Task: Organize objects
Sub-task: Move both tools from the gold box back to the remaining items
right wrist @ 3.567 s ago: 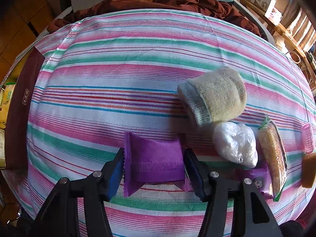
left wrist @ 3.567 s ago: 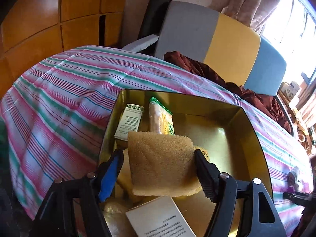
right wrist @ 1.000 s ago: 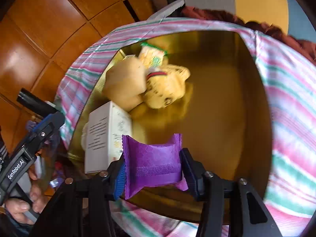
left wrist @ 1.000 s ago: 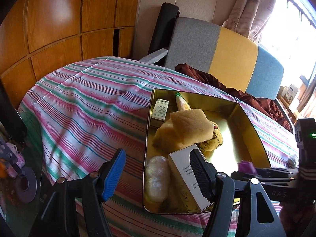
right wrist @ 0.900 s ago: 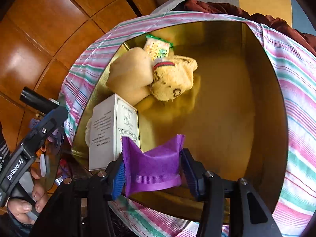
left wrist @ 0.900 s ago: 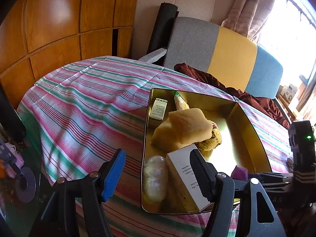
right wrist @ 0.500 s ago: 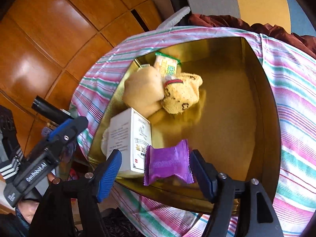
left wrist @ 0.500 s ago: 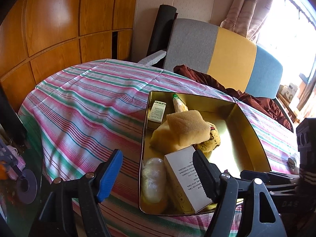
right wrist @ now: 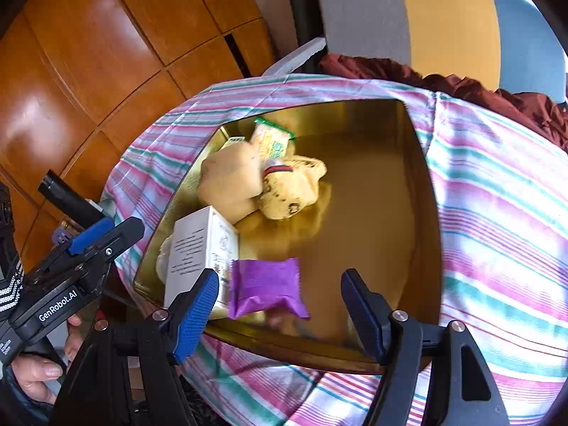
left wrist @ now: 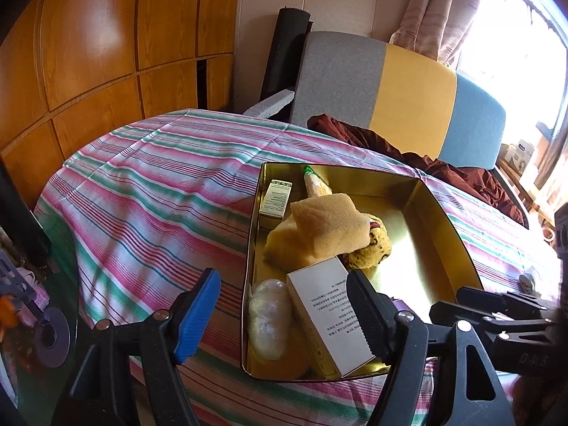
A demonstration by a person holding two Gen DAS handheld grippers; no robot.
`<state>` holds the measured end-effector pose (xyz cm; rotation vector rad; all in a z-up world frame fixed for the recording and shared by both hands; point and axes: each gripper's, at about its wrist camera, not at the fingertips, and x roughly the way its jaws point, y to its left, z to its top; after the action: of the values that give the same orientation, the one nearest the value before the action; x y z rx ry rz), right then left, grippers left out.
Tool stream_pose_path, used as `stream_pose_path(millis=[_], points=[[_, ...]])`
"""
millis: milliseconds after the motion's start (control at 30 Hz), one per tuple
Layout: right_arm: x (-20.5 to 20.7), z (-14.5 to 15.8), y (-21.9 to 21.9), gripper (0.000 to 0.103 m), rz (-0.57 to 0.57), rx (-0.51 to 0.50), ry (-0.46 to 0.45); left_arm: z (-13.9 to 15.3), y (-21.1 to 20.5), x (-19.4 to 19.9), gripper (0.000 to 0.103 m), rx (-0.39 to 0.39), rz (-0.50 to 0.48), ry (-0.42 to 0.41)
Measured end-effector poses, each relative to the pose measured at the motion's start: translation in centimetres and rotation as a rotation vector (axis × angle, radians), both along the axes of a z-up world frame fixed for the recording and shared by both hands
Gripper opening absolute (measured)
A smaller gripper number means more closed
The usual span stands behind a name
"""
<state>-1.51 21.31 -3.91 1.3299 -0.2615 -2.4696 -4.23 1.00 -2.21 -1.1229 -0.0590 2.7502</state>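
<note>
bright window glare at right, fisheye-bent edges, slight blur.

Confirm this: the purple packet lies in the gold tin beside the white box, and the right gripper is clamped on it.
Not clamped. The right wrist view shows the right gripper open, pads clear of the purple packet. The packet does lie in the gold tin beside the white box.

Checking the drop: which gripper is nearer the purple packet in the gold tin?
Right. The right gripper hangs open just above the purple packet in the gold tin; the left gripper hovers open off the tin's opposite side.
</note>
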Motion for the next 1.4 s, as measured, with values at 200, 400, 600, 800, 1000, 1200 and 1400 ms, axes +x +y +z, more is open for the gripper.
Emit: stream_pose_path(millis=[200,400,600,800,1000,1200,1400], points=[[0.5,1.0,3.4,0.072,-0.076,0.006,0.025,0.4,0.9,0.2,0.074,-0.011,-0.022,0.007],[0.6,1.3,7.9,0.072,-0.166,0.042,0.023,1.0,2.3,0.4,0.074,-0.024,-0.059,0.019],[1.1,1.4,13.4,0.072,-0.281,0.09,0.006,1.5,4.1,0.6,0.074,-0.04,-0.105,0.035],[1.8,1.4,19.4,0.072,-0.4,0.158,-0.017,2.0,6.2,0.7,0.074,-0.053,-0.161,0.046],[3.1,1.8,27.2,0.072,-0.58,0.218,-0.011,2.5,9.1,1.0,0.077,-0.064,-0.243,0.061],[6.4,-0.3,35.3,0.072,-0.896,0.104,-0.032,2.9,12.8,1.3,0.077,-0.079,-0.329,0.066],[8.7,-0.8,38.7,0.072,-1.061,-0.045,-0.036,2.6,16.9,1.7,0.077,-0.093,-0.411,0.049]])
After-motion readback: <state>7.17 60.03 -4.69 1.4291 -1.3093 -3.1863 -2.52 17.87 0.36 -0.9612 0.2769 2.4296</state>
